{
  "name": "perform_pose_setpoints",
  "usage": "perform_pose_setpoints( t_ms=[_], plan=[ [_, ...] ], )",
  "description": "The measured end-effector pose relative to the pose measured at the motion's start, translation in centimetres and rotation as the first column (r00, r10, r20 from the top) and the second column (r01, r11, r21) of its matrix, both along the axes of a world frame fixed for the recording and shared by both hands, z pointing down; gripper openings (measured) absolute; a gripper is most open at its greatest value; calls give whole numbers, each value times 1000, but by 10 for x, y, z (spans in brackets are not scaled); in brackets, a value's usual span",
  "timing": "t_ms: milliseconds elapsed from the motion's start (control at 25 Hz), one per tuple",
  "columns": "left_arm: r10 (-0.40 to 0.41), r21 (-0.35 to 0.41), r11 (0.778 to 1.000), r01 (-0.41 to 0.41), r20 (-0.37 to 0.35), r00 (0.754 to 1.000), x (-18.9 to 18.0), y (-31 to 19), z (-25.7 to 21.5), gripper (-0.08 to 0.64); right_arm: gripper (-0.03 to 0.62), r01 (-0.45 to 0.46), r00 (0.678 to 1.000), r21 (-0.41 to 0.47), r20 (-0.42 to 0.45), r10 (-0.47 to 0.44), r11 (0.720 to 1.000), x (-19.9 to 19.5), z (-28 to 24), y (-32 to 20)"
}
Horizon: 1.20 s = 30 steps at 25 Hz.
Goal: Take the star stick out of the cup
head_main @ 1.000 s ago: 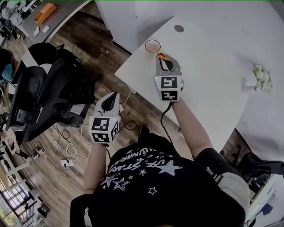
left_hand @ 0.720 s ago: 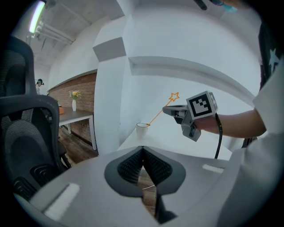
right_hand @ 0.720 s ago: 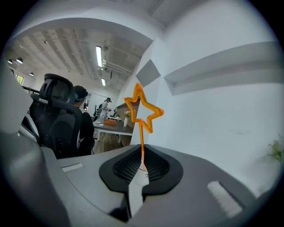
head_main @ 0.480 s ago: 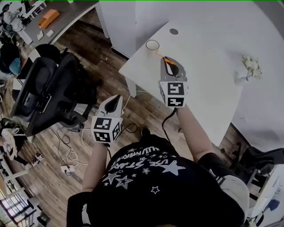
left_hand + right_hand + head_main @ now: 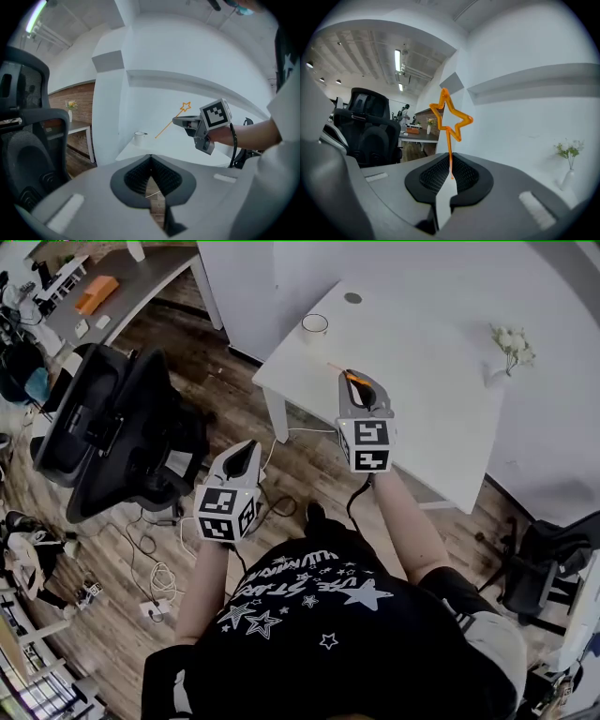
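The orange star stick (image 5: 450, 117) stands up between the pads of my right gripper (image 5: 451, 174), which is shut on its lower end. In the head view that gripper (image 5: 353, 381) hovers over the white table (image 5: 431, 390), and the stick (image 5: 338, 369) pokes out toward the white cup (image 5: 314, 326), clear of it. The left gripper view shows the star (image 5: 186, 107) in the air above and right of the cup (image 5: 139, 137). My left gripper (image 5: 238, 458) hangs over the wooden floor beside the table, its jaws shut on nothing (image 5: 150, 160).
A black office chair (image 5: 112, 427) stands left of the table. A small vase of white flowers (image 5: 506, 343) sits at the table's far right. Cables (image 5: 159, 577) lie on the floor. A grey desk with an orange object (image 5: 97, 292) is far left.
My right gripper has drawn back from the cup with the star stick, which now is fully out and well apart from it. The left gripper has barely moved.
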<state>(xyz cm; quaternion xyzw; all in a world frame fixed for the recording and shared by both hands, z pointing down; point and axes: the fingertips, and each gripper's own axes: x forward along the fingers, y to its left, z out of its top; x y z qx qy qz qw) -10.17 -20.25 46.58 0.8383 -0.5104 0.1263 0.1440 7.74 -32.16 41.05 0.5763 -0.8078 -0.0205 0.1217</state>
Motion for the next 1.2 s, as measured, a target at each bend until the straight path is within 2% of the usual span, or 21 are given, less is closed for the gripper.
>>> perform_pose_setpoints(
  t_ms=[280, 400, 480, 560, 800, 1200],
  plan=[
    [4, -15, 1000, -4, -5, 1000, -22, 54, 15, 2, 32, -31, 1000, -27, 6, 31, 999, -9, 12, 64],
    [30, 0, 1000, -30, 28, 999, -27, 80, 15, 2, 32, -34, 999, -42, -6, 34, 999, -13, 15, 92],
    [46, 3, 999, -46, 13, 999, -30, 98, 14, 2, 32, -40, 999, -49, -9, 40, 998, -16, 17, 112],
    [34, -12, 999, -34, -9, 999, -38, 112, 16, 2, 32, -41, 999, -57, -5, 40, 998, -21, 19, 130],
    [25, -42, 999, -25, 3, 1000, -61, 157, 25, 2, 32, -28, 1000, -81, -6, 28, 996, -40, 31, 183],
    [53, -47, 997, -54, -12, 999, -76, 192, 37, 2, 32, -58, 998, -112, -9, 58, 992, -57, 54, 242]
  ],
)
